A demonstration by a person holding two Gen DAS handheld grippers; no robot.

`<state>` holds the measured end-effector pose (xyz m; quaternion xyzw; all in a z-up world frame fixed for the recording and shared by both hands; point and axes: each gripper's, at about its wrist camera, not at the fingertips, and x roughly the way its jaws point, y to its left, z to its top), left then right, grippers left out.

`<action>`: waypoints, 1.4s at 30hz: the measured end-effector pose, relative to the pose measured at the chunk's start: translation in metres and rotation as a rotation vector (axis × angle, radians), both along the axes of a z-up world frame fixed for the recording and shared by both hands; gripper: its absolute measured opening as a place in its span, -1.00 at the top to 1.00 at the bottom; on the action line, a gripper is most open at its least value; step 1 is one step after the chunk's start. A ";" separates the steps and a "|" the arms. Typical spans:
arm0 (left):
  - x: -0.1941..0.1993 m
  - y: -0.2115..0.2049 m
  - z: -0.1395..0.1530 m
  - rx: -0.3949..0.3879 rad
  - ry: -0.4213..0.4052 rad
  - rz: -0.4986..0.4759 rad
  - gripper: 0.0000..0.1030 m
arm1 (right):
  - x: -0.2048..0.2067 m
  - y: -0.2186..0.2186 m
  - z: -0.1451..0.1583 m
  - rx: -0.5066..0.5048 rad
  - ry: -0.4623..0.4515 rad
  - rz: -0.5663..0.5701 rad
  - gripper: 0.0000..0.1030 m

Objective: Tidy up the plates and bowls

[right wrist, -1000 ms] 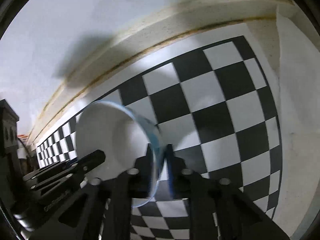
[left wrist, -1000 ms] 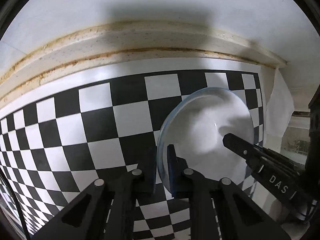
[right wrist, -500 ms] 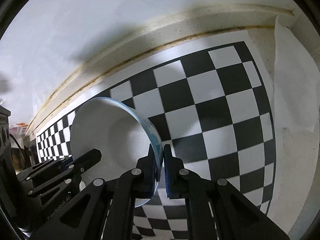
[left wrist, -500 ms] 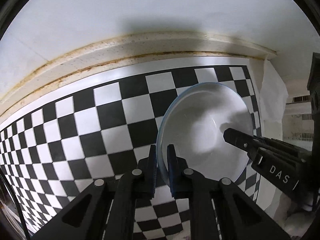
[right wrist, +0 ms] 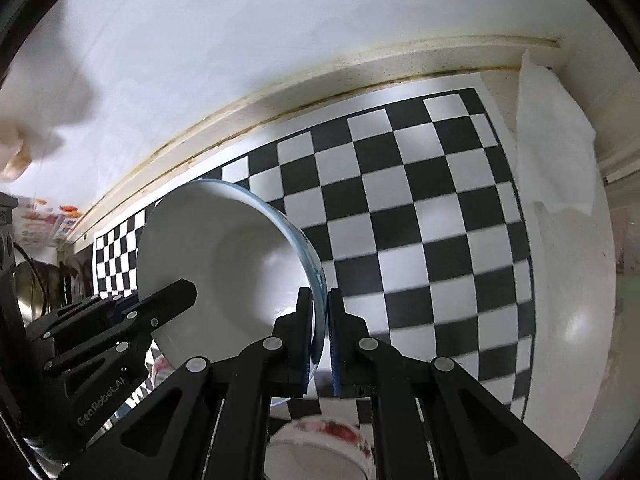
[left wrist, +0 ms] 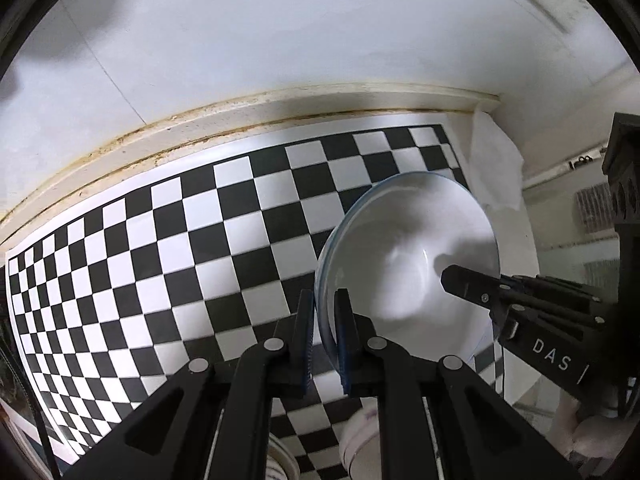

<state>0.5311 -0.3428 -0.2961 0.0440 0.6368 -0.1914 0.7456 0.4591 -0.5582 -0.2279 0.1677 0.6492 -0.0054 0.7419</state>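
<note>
A home kitchen, by the look of it: a black-and-white checkered mat (left wrist: 208,264) lies on a pale counter (right wrist: 568,320) that meets a white wall (left wrist: 280,32) along a grimy, stained ledge (left wrist: 224,116), and patterned crockery (right wrist: 320,436) stands at the near edge, with a white bowl (left wrist: 408,264) above the mat

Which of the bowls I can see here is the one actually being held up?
The plain white bowl with a blue rim: both the left gripper and right gripper pinch its edge. The red-patterned bowl sits below, untouched.
</note>
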 end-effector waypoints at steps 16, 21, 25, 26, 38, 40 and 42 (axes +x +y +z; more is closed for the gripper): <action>-0.106 0.018 0.026 -0.023 -0.011 -0.124 0.83 | -0.120 0.019 0.037 -0.002 -0.039 -0.020 0.81; -0.127 0.016 0.017 -0.022 0.022 -0.158 0.83 | -0.151 0.019 0.030 0.004 -0.018 -0.036 0.80; -0.140 0.013 0.001 -0.013 0.065 -0.175 0.83 | -0.166 0.016 0.015 0.011 0.015 -0.049 0.80; -0.143 0.012 -0.005 -0.007 0.078 -0.180 0.83 | -0.169 0.016 0.011 0.011 0.024 -0.054 0.80; -0.158 -0.003 -0.049 0.068 0.139 -0.213 0.83 | -0.184 0.011 -0.030 0.011 0.098 -0.082 0.79; -0.160 -0.004 -0.055 0.077 0.149 -0.212 0.83 | -0.184 0.012 -0.036 0.006 0.107 -0.078 0.79; -0.160 -0.003 -0.058 0.081 0.154 -0.210 0.83 | -0.185 0.013 -0.041 0.007 0.120 -0.075 0.79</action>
